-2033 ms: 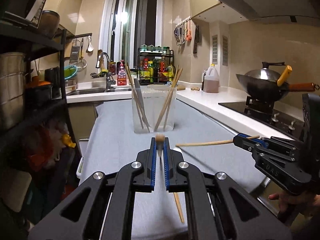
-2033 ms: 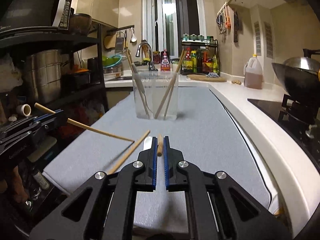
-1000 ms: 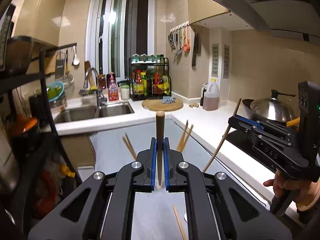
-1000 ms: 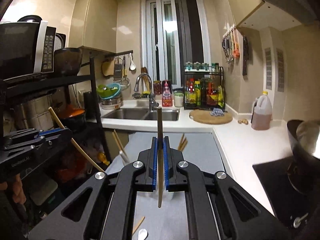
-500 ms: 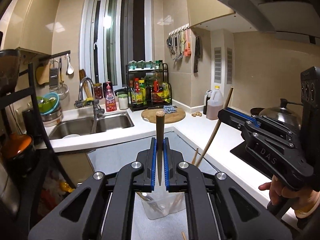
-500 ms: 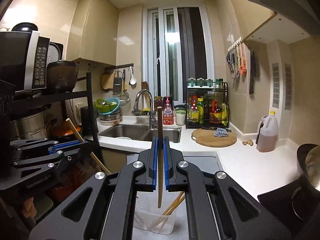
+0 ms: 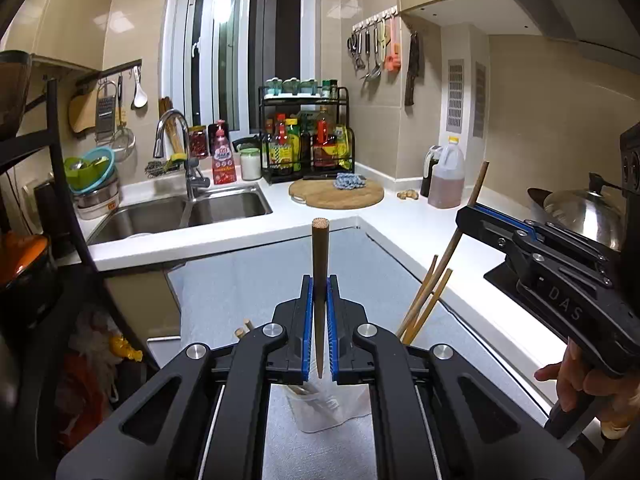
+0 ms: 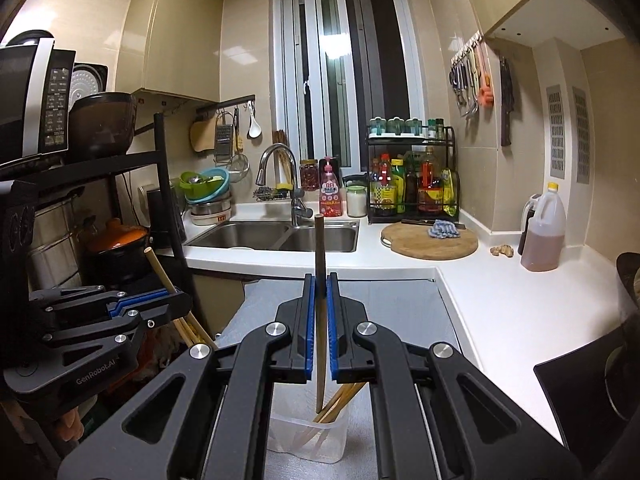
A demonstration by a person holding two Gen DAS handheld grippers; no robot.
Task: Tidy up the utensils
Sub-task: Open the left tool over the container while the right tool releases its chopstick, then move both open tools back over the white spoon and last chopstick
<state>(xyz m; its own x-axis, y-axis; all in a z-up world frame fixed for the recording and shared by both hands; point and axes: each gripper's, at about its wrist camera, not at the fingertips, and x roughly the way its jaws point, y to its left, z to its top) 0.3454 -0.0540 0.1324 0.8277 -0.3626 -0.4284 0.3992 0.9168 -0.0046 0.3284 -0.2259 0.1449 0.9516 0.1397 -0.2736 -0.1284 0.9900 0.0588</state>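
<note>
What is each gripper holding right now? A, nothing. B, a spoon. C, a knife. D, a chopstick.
D: each gripper is shut on a chopstick, the left gripper on one and the right gripper on another, both upright above the plastic cup.

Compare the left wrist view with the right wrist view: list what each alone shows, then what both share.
Left wrist only: the steel wok lid and a hand holding the right gripper.

Right wrist only: the black microwave and orange clay pot.

Both: each gripper shut on an upright wooden chopstick over the clear plastic container, plus the round wooden cutting board.
</note>
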